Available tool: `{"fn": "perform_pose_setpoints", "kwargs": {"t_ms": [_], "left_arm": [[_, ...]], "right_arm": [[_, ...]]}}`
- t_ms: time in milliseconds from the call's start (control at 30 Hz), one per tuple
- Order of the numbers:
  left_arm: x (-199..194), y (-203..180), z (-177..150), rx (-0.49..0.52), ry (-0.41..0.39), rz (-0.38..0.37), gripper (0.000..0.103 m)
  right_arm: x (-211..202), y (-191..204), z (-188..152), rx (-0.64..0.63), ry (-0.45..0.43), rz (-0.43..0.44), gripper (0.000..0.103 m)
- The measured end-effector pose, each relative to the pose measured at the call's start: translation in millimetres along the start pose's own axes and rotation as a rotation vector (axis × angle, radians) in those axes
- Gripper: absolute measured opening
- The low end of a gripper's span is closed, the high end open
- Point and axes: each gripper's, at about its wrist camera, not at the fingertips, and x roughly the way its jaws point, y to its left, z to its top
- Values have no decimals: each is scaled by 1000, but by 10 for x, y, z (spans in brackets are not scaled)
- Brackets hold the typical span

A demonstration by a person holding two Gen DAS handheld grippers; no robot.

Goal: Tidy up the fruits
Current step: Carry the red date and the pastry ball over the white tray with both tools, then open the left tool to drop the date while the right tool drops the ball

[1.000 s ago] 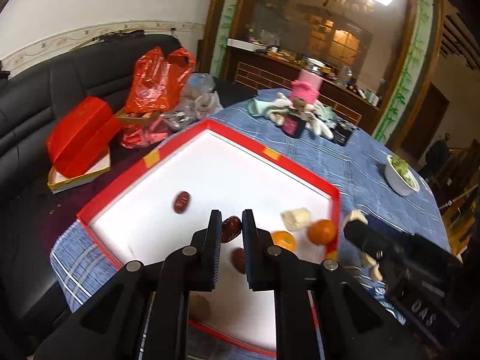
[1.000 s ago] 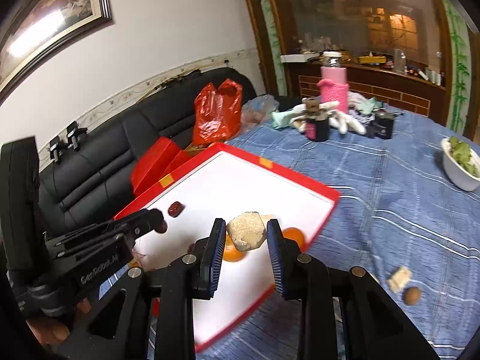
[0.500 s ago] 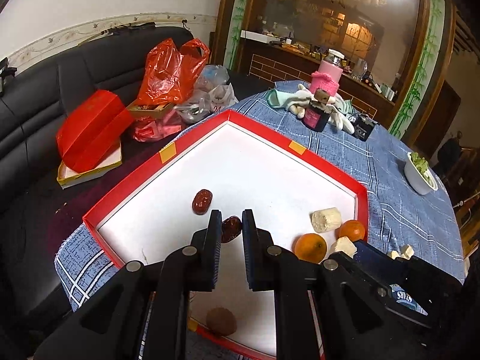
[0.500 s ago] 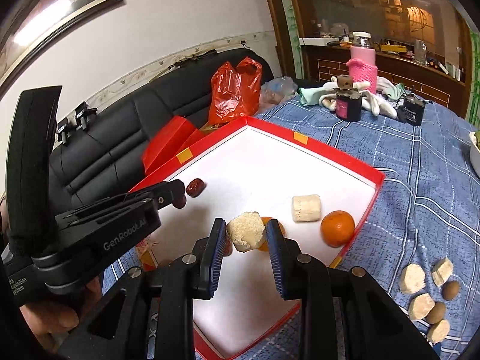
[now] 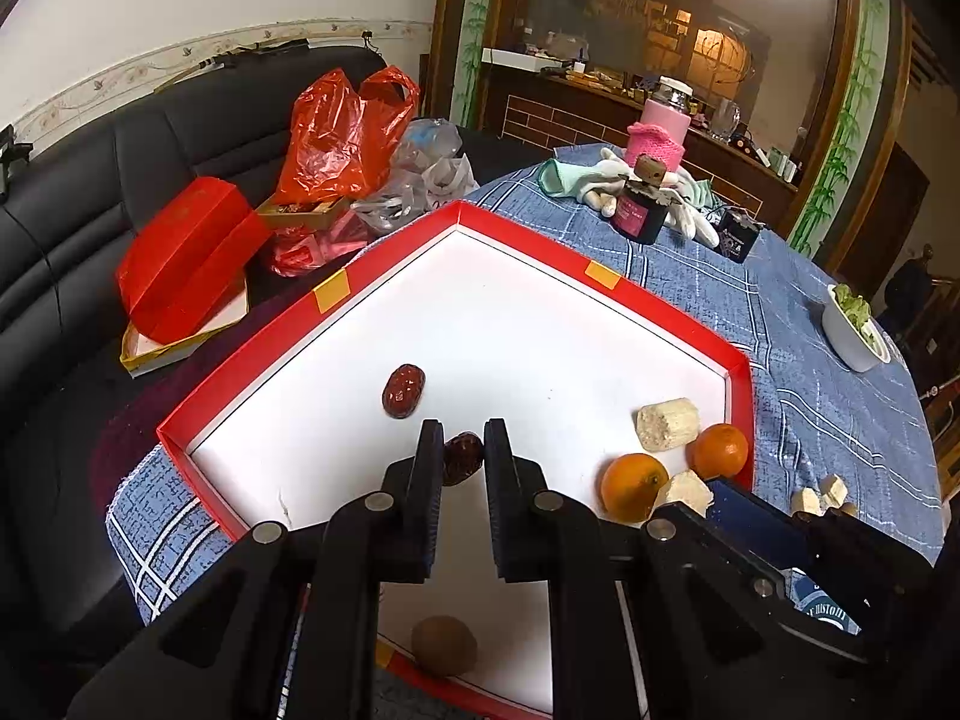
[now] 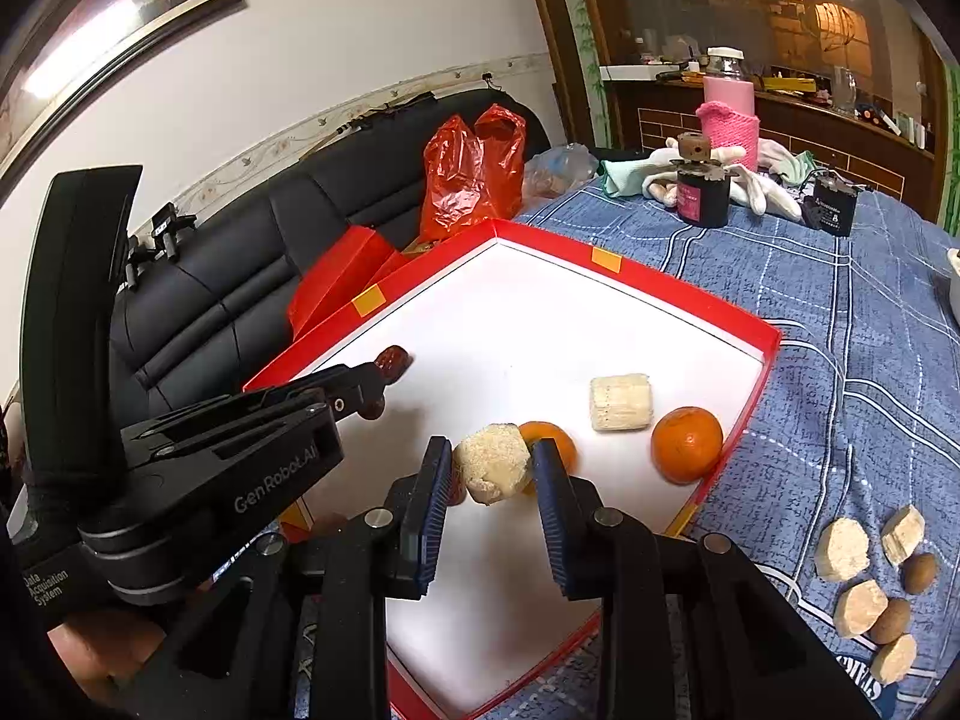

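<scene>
Wrinkled dark date (image 5: 462, 457) is sitting pinched in the left gripper (image 5: 461, 462) (light, firm); right gripper (image 6: 492, 471) is pinching a crumbly pale chunk (image 6: 493, 471) mid-sides.

Two handheld grippers, matte black plastic throughout. Left gripper (image 5: 462, 444): twin flat fingers (image 5: 429, 468) showing ribbed inner pads, silver round screw heads sitting at the linkage pivots, angular black arms spreading toward the near edge. Seen from the right wrist view, the same unit (image 6: 372, 387) carrying white "GenRobot.AI" lettering on its side, a cylindrical grip reading "Data Acquisition System", and a tall flat black panel rising at far left. Right gripper (image 6: 492, 468): fingers (image 6: 555, 480) wearing dark blue ribbed pads, silver screws at the joints.
</scene>
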Motion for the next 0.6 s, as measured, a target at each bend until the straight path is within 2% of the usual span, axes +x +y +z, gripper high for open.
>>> {"fn": "perform_pose_setpoints", "kwargs": {"t_ms": [333,467,533,567,600], "left_arm": [[19,28,-15,3,8,14,12],[32,68,-6,-25,31,-5,12],[36,76,-7,-30,36,32,26],[41,75,-10,-31,43,46,49],[44,70,-13,-31,46,52,65]], "right_arm": [[80,-14,-26,8,23,-11,30],[62,-4,-19,10,19,-18,31],[20,-8,-12,18,9,-20,31],[-25,-17,-7,21,-1,-21,31],[-52,-26,-9,22,-6,-26,32]]}}
